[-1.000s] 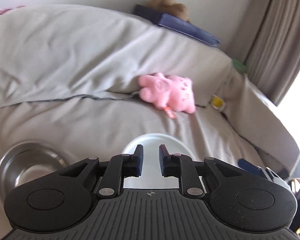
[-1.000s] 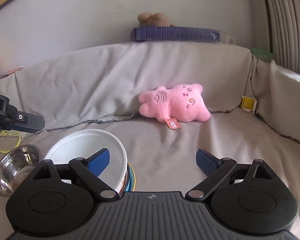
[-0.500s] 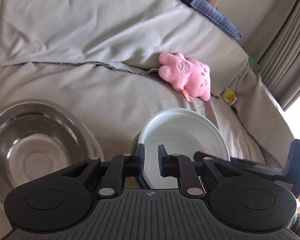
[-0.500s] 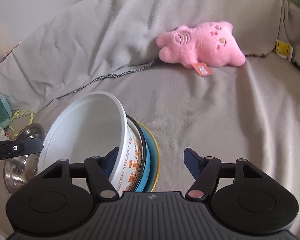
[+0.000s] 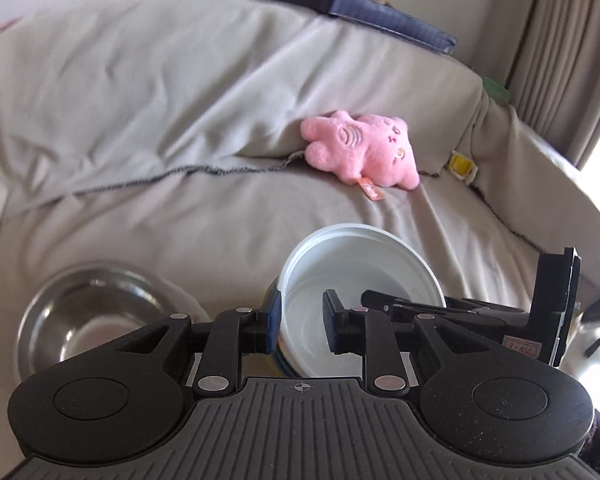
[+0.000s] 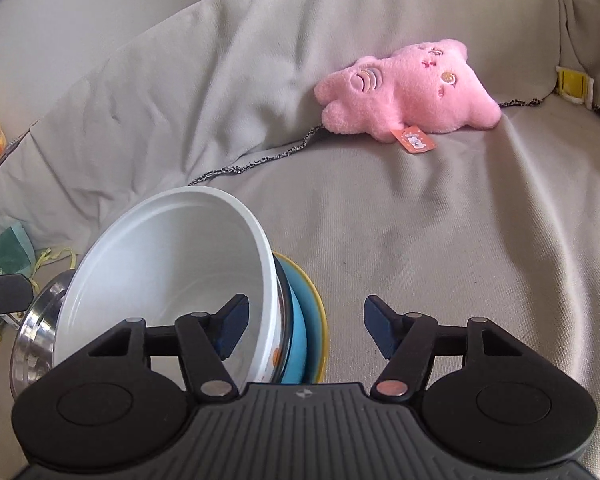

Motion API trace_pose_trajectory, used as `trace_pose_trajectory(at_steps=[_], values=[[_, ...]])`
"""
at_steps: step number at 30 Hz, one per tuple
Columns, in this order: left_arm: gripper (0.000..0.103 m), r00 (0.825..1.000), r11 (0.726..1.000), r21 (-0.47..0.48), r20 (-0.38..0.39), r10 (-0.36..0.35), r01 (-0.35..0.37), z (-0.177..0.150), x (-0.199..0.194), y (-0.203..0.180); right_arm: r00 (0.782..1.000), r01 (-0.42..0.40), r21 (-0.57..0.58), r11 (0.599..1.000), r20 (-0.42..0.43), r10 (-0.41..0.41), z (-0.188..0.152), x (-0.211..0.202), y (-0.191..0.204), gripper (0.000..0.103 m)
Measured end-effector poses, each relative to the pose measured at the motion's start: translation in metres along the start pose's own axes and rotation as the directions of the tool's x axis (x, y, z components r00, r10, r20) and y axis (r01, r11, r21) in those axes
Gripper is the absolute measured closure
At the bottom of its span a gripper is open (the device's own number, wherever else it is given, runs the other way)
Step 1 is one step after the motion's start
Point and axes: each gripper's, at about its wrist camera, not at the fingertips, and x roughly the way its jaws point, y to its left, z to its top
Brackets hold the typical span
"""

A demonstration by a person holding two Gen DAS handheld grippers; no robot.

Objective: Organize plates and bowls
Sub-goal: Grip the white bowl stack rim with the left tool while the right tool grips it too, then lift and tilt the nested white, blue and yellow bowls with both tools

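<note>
My left gripper [image 5: 300, 322] has its jaws parted astride the near rim of the white bowl [image 5: 360, 280], not yet clamped, and my right gripper [image 6: 303, 330] is spread wide across its opposite rim. The white bowl sits nested on the blue bowl [image 6: 298, 344] and yellow plate [image 6: 320, 320] on the couch cover [image 6: 440, 240]. I judge stacking partly done: the steel bowl [image 5: 84, 316] beside it remains separate.
</note>
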Motion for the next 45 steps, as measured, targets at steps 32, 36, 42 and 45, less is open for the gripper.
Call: trace_pose_trajectory(at_steps=[32, 36, 42, 45], values=[[0.069, 0.928, 0.974, 0.063, -0.296, 0.226, -0.217, 0.002, 0.086, -0.012, 0.993, -0.117, 0.040, 0.992, 0.029, 0.115, -0.023, -0.005, -0.024, 0.037], [0.069, 0.945, 0.986, -0.001, -0.288, 0.158, -0.165, 0.000, 0.086, -0.005, 0.993, -0.115, 0.042, 0.992, 0.018, 0.115, -0.024, -0.002, -0.022, 0.037], [0.069, 0.953, 0.990, -0.027, -0.277, 0.123, -0.135, -0.006, 0.089, 0.001, 0.994, -0.112, 0.045, 0.993, 0.007, 0.112, -0.025, 0.003, -0.019, 0.037], [0.069, 0.952, 0.991, -0.039, -0.284, 0.112, -0.128, -0.009, 0.093, 0.005, 0.993, -0.118, 0.053, 0.992, 0.004, 0.118, -0.025, 0.004, -0.019, 0.037]])
